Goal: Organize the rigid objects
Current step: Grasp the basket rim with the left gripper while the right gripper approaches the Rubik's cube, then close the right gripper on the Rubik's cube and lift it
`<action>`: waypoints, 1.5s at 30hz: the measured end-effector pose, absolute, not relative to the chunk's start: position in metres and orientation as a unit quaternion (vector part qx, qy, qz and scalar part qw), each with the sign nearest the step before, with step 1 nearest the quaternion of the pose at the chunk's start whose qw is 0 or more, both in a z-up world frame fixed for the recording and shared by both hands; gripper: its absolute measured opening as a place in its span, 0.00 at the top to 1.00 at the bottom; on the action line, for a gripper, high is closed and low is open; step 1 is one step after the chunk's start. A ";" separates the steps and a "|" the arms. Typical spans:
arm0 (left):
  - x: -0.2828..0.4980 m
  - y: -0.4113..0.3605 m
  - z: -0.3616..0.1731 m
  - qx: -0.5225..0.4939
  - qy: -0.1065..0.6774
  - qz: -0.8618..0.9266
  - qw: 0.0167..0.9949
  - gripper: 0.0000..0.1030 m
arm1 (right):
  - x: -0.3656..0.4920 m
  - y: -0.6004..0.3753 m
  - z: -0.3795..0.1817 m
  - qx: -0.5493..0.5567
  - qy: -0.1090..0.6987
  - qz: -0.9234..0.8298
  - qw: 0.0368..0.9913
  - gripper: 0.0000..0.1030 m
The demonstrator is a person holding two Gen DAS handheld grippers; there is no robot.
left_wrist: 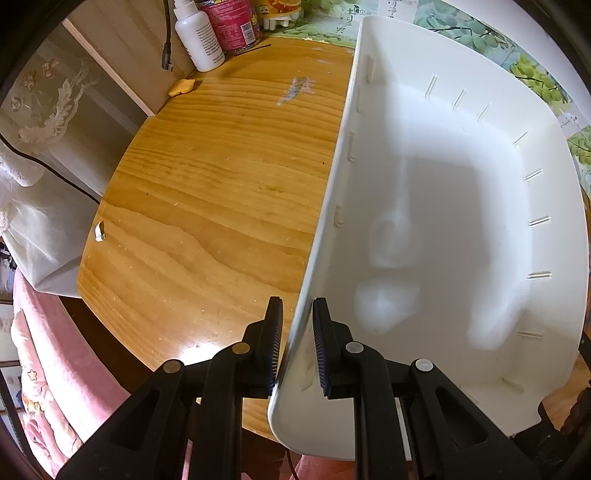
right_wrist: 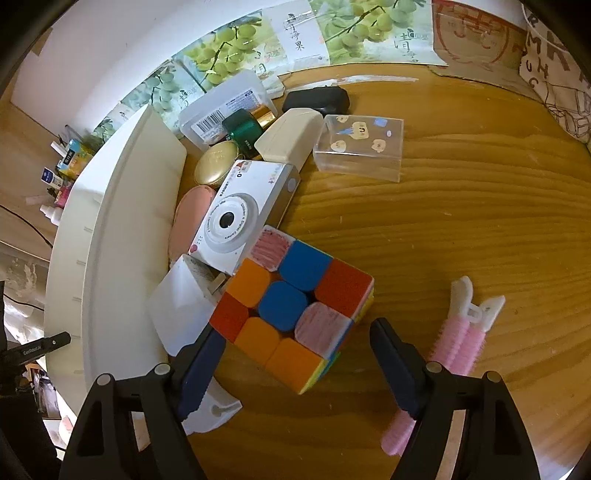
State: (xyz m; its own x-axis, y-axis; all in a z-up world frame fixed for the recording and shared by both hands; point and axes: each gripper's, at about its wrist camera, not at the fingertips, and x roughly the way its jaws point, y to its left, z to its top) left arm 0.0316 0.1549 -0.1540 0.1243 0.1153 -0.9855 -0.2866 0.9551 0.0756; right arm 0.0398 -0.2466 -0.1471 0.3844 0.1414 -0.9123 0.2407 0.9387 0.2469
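Your left tongs point(left_wrist: 297, 314) are clenched on the near rim of the white bin point(left_wrist: 461, 221), tilted at the counter's point(left_wrist: 221, 184) right side. Your right tongs point(right_wrist: 297, 334) stand released around the scuffed puzzle cube point(right_wrist: 291, 314); bare wood lies right of it.

Hidden or cut off, for your check:
- Clip point(right_wrist: 448, 343): its lower half lies behind your right gripper point(right_wrist: 295, 354) finger.
- Pink case point(right_wrist: 188, 218): mostly behind the camera point(right_wrist: 236, 218).
- Green box point(right_wrist: 242, 127): base hidden by the gold tin point(right_wrist: 214, 162).
- Red can point(left_wrist: 231, 22) and bottle point(left_wrist: 195, 37): tops cut by the frame edge.
- Basket point(left_wrist: 443, 184): near corner behind your left gripper point(left_wrist: 297, 314).
- Can label: too small to read.
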 end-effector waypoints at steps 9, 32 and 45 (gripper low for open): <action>0.034 0.154 -0.155 -0.065 0.651 0.133 0.744 0.83 | 0.038 -0.247 -0.140 0.164 0.536 -0.045 0.827 0.36; 0.034 0.150 -0.155 -0.051 0.657 0.126 0.741 0.83 | 0.030 -0.257 -0.080 0.171 0.441 -0.057 0.879 0.85; 0.036 0.147 -0.155 -0.045 0.659 0.129 0.740 0.83 | 0.020 -0.249 -0.114 0.172 0.482 -0.042 0.858 0.26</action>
